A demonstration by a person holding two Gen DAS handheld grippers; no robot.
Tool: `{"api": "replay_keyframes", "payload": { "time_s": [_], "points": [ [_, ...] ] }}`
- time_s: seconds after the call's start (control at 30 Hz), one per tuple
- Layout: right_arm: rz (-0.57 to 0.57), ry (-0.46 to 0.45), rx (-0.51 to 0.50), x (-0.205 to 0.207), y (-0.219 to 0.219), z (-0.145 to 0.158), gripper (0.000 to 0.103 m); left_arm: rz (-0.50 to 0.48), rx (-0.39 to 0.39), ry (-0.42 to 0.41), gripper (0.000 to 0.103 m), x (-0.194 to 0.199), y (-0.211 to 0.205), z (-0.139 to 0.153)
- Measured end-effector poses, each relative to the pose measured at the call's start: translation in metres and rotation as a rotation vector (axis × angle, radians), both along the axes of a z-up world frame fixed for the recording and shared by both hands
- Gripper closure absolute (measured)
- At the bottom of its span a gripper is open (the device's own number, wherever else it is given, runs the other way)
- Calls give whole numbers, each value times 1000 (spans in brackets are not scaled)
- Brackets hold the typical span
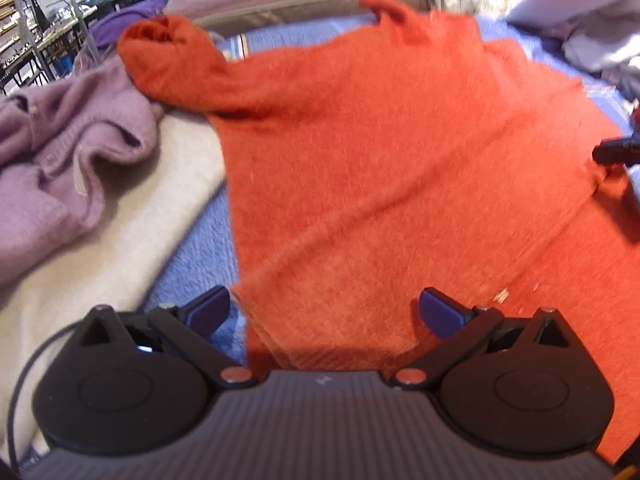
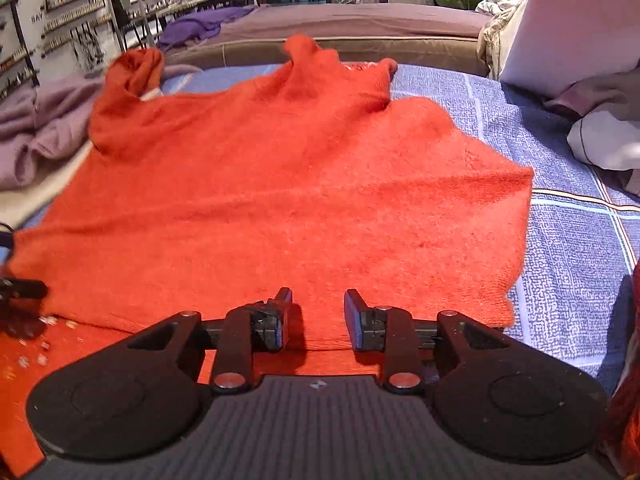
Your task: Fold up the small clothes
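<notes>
An orange knitted sweater [image 1: 400, 152] lies spread flat on a blue checked bedspread [image 1: 200, 248], collar at the far end, with one sleeve [image 1: 168, 56] bunched up at the far left. My left gripper [image 1: 326, 308] hangs over the sweater's near left hem, jaws wide open, and nothing sits between its blue pads [image 1: 210, 308]. In the right wrist view the same sweater [image 2: 280, 184] fills the middle. My right gripper [image 2: 319, 314] hovers above its near hem, open part-way, with only cloth below the gap. A black tip of the right gripper [image 1: 616, 151] shows at the sweater's right edge.
A lilac cardigan [image 1: 60, 160] lies crumpled on a cream blanket [image 1: 120, 232] to the left. White and grey bedding [image 2: 600, 136] is piled at the right. A purple cloth [image 2: 196, 26] lies beyond the brown bed edge [image 2: 360, 46]. Shelves [image 2: 60, 12] line the far left wall.
</notes>
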State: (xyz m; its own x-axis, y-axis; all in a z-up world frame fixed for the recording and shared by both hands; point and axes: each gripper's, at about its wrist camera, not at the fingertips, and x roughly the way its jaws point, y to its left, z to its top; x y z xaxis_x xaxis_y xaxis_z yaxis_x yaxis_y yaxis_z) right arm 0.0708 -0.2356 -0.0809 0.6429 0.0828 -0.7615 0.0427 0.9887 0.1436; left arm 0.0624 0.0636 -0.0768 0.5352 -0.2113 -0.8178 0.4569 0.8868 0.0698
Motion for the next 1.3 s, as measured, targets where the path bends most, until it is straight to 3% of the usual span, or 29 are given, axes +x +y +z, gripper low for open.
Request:
{"api": "replay_keyframes", "payload": {
  "time_s": [0.1, 0.17, 0.3, 0.37, 0.53, 0.67, 0.8, 0.9, 0.93, 1.03, 1.1, 1.13, 1.17, 1.3],
  "points": [
    [47, -38, 139, -3, 19, 36, 37, 28, -49, -40, 0, -1, 14, 23],
    [74, -46, 224, 3, 35, 57, 15, 22, -40, -67, 0, 1, 18, 34],
    [177, -76, 377, 45, 81, 92, 14, 18, -55, -105, 0, 4, 25, 44],
    [211, -80, 403, 81, 107, 102, 14, 29, -87, -93, 0, 3, 30, 45],
    [316, -108, 288, 184, 195, 111, 14, 37, -71, -111, 0, 4, 40, 36],
    [447, -85, 165, 255, 266, 90, 17, 70, -100, -150, 0, 13, 60, 44],
    [536, -97, -109, 310, 328, 52, 21, 92, -113, -169, 0, 15, 80, 53],
    [450, -81, -227, 342, 351, 28, 30, 97, -125, -167, 0, 15, 90, 55],
    [394, -104, -319, 350, 355, 23, 28, 99, -129, -162, 0, 15, 92, 55],
    [371, -147, -400, 367, 365, 16, 20, 100, -135, -148, 0, 17, 95, 51],
    [345, -108, -432, 380, 364, 10, 26, 99, -129, -139, 0, 19, 96, 48],
    [338, -99, -471, 384, 364, 7, 47, 99, -124, -137, 0, 19, 96, 48],
    [334, -99, -486, 385, 361, 6, 85, 100, -120, -136, 0, 20, 96, 47],
    [324, -177, -223, 366, 325, 39, 86, 106, -113, -150, 0, 20, 95, 49]
  ]
}}
